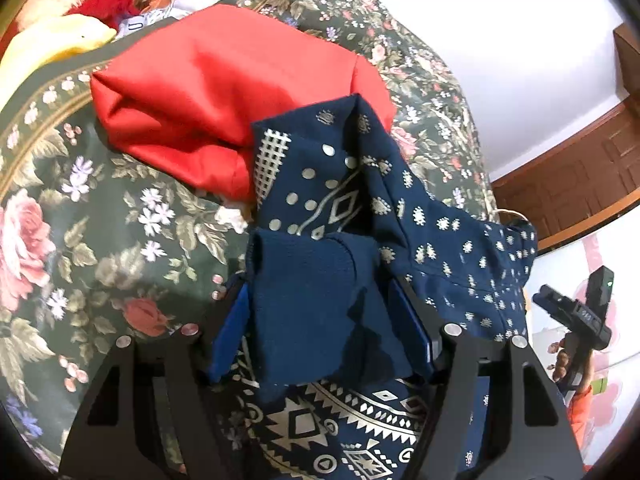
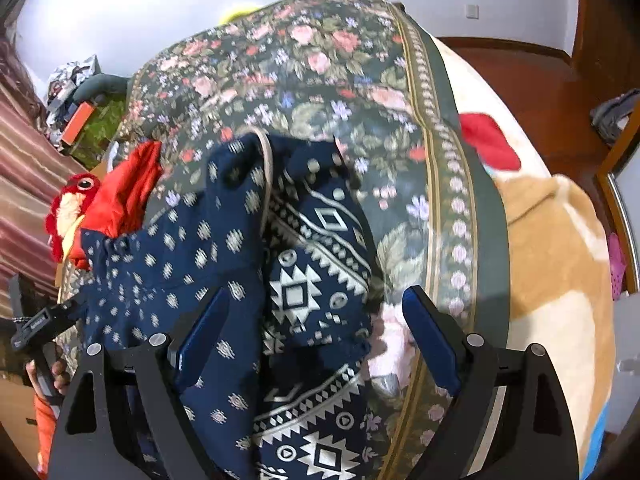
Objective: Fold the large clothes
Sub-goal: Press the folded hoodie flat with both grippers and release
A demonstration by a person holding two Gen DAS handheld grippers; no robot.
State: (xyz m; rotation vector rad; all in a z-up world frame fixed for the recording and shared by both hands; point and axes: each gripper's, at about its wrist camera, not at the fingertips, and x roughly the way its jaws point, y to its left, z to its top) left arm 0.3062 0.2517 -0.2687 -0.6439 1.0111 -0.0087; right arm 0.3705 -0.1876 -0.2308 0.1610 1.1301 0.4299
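One navy patterned garment (image 1: pixel 352 208), one red garment (image 1: pixel 208 92), one red plush toy (image 2: pixel 74 204), one floral bedspread (image 2: pixel 320 76), two grippers.

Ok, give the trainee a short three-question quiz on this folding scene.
1. True or false: the left hand-held gripper is clamped on the navy patterned garment.
2. Which garment lies beside the navy one on the floral bedspread? A) red garment B) white towel C) black jacket
3. Fill in: the right hand-held gripper has its jaws ____.

Key: 1 true; 2 A; 3 open, with navy fabric lying between them, ungripped.
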